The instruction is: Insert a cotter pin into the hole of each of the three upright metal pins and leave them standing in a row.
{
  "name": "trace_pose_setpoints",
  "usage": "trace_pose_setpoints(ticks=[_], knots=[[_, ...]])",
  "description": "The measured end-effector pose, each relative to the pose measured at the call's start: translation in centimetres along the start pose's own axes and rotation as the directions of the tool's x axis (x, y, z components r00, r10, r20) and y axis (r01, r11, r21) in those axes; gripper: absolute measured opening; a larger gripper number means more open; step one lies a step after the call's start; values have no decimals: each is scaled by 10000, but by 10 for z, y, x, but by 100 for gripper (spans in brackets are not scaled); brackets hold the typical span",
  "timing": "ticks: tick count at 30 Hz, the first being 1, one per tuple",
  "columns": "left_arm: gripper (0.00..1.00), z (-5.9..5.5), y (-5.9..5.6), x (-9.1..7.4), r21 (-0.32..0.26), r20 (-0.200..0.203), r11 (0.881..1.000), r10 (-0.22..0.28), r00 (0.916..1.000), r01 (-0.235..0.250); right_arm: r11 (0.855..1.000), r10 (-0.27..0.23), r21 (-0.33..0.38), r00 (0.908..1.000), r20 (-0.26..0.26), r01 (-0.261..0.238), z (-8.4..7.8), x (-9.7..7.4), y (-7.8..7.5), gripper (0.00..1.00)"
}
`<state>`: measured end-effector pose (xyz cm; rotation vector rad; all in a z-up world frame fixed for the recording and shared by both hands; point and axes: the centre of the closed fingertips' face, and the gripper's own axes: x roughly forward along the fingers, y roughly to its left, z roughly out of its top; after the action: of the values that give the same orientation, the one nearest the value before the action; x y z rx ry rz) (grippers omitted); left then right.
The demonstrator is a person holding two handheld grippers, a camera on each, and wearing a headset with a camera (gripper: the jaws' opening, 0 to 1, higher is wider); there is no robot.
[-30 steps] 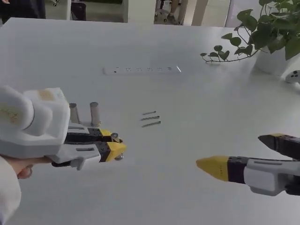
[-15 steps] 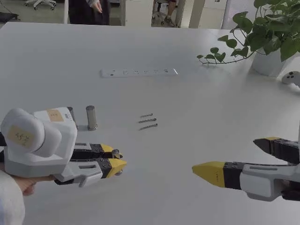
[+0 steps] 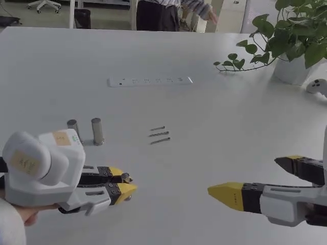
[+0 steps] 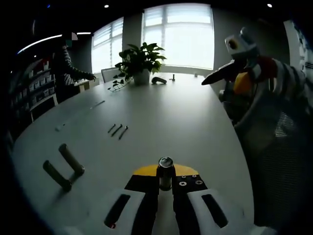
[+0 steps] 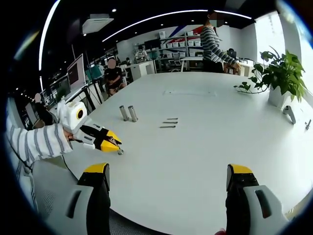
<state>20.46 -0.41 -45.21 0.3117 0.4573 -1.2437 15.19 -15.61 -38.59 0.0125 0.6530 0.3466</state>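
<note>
Two tongs work low over the white counter (image 3: 230, 117). The left tongs (image 3: 129, 182) are closed narrowly on a short metal pin (image 4: 165, 171), a smooth grey cylinder with a rounded shiny top. It is clamped between the yellow-tipped black jaws and stands up between them in the left gripper view. The right tongs (image 3: 242, 176) gape wide and hold nothing, their yellow points well apart and clear of the surface.

Beyond the left tongs, two upright pins (image 3: 85, 130) of the same dull steel stand side by side on the counter, near each other but apart. To their right lie three cotter pins (image 3: 159, 135), thin dark slivers set nearly parallel in a short stack. Farther back a long flat white power strip (image 3: 149, 81) lies across the matte top, and a leafy potted plant (image 3: 291, 35) sits at the far right corner.

Compared with a second ago, the left tongs have drawn a little nearer the person and away from the two upright pins, with the same grip on the metal pin. The right tongs are spread as wide as before. A person in a striped top (image 3: 168, 7) has walked rightward along the far edge.
</note>
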Motion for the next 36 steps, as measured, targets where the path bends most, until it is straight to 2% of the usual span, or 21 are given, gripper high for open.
trace_pose_setpoints(ticks=[3, 5, 11, 19, 23, 30, 33, 36], knots=[[5, -3, -2, 1, -218, -25, 9997, -67, 10000, 67, 10000, -10, 12, 10000, -54, 10, -2, 0, -1, 98], [5, -3, -3, 1, -195, 54, 9998, -22, 10000, 23, 10000, -12, 64, 9999, -105, 13, -5, 1, -3, 98], [5, -9, -8, 3, -174, -98, 9998, -85, 9999, 84, 9999, 44, 102, 9999, -165, -42, -6, 2, -4, 97], [6, -8, -8, 3, -69, -40, 10000, -27, 10000, 27, 9999, 105, -17, 9999, -134, -105, -2, 2, -3, 97], [6, -8, -7, 3, -329, 73, 9994, 49, 10000, -46, 10000, 21, 32, 10000, -84, -20, -2, 2, -4, 98], [6, -6, -7, 2, -377, 162, 9993, 39, 9999, -33, 10000, -60, -49, 9998, -186, 59, -5, 1, -5, 98], [10, -5, -8, 2, -363, 161, 9993, 4, 9999, 2, 10000, -27, -11, 9998, -200, 26, -6, 1, -5, 98], [18, -5, -10, 0, -324, 128, 9995, -33, 9999, 37, 10000, 1, -21, 9998, -210, -2, -7, 2, -4, 98]])
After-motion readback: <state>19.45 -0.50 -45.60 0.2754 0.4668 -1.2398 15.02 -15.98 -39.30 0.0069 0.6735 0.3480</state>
